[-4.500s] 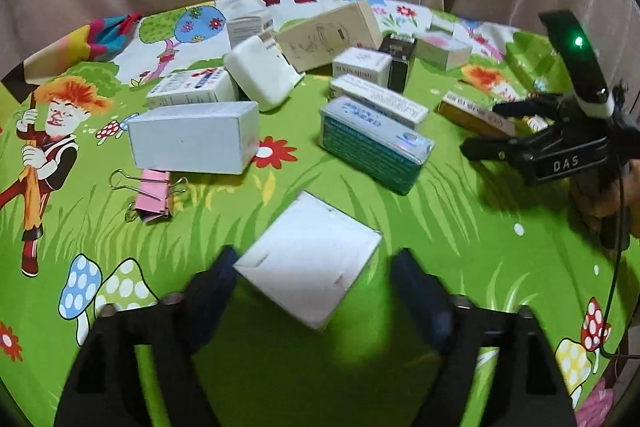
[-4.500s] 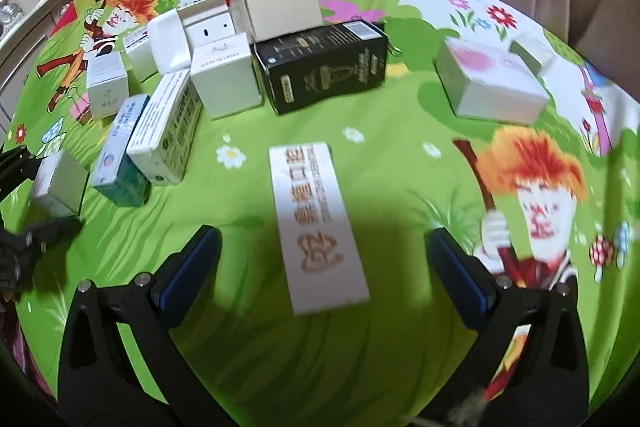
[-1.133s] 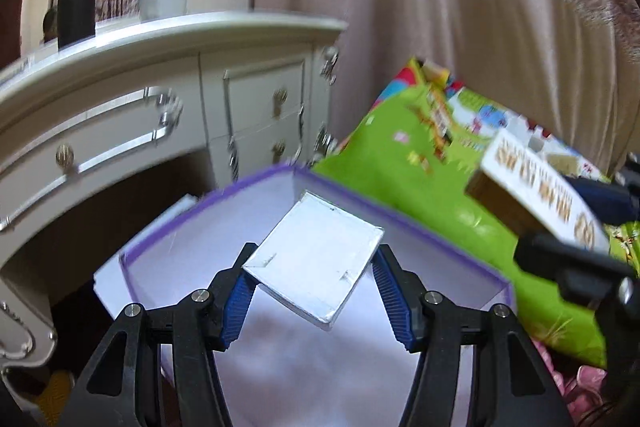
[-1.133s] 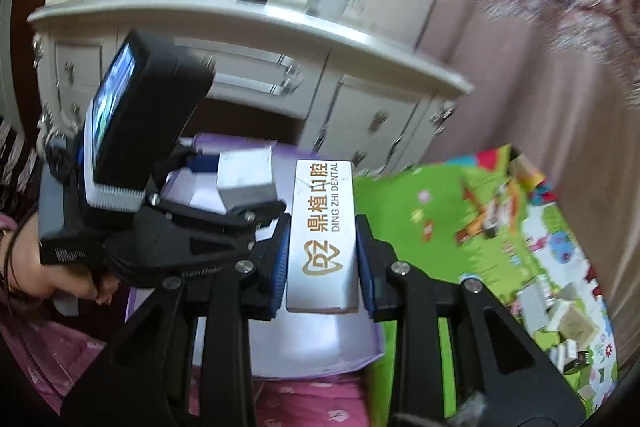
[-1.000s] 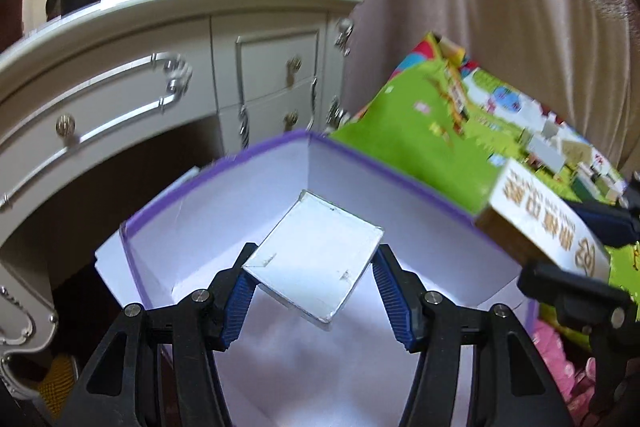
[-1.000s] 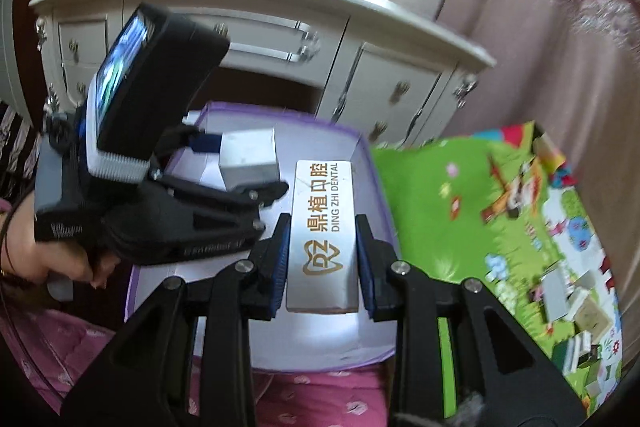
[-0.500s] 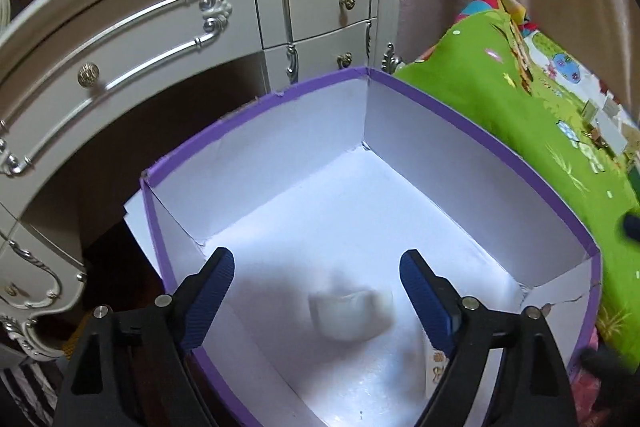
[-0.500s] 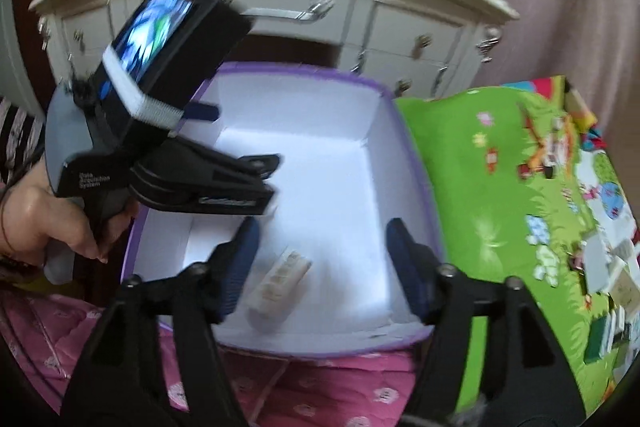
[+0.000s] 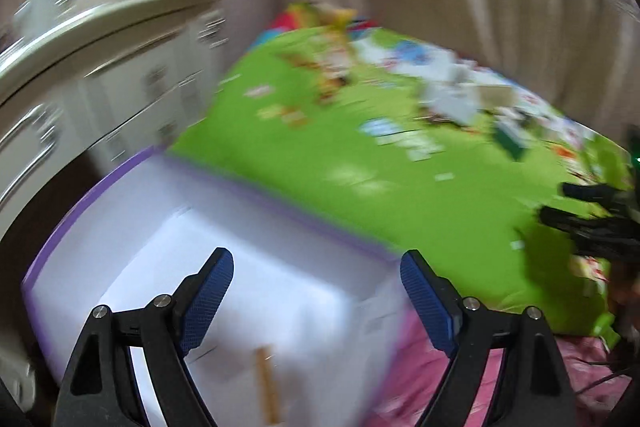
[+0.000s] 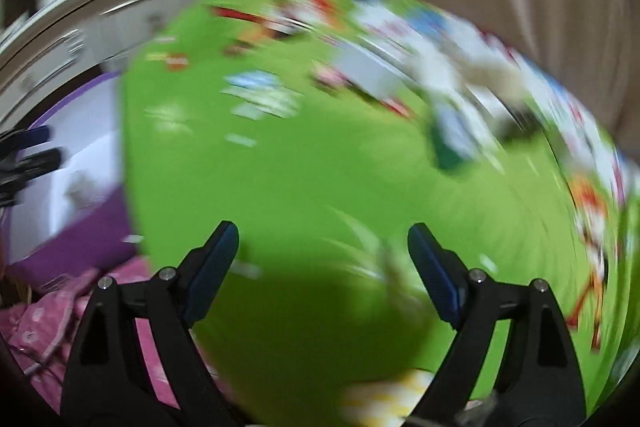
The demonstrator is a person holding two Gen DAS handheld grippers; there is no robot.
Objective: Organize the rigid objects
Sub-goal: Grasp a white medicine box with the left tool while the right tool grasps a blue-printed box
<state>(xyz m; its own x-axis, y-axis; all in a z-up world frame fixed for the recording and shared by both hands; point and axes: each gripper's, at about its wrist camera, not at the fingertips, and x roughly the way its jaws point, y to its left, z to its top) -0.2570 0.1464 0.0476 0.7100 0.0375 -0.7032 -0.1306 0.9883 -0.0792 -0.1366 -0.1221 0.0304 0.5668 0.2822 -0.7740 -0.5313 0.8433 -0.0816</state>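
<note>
Two views, both smeared by motion. Green play mat (image 9: pixel 420 187) filling most of each view, no longer the inside of the purple-rimmed box (image 9: pixel 256 267); box now low and left of the mat, its rim touching the mat's near edge. Remaining cartons (image 9: pixel 452 99) blurred, scattered on the far part of the mat, well apart from the box; number not countable. White dresser (image 9: pixel 80 67) behind the box, on the side away from the mat. Pink quilt (image 10: pixel 60 315) below the box.

Left gripper (image 9: pixel 316 291) spread wide over the box, jaws having just opened, nothing between them; a second ago pinching a small white carton. Right gripper (image 10: pixel 322 259) likewise spread, just opened, empty, now over the mat; a second ago pinching a long white carton. Tan strip (image 9: pixel 266 383) low in the box, perhaps that long carton's edge; too blurred to say.

Judged: two cartons delivered, both grippers heading for the next pair.
</note>
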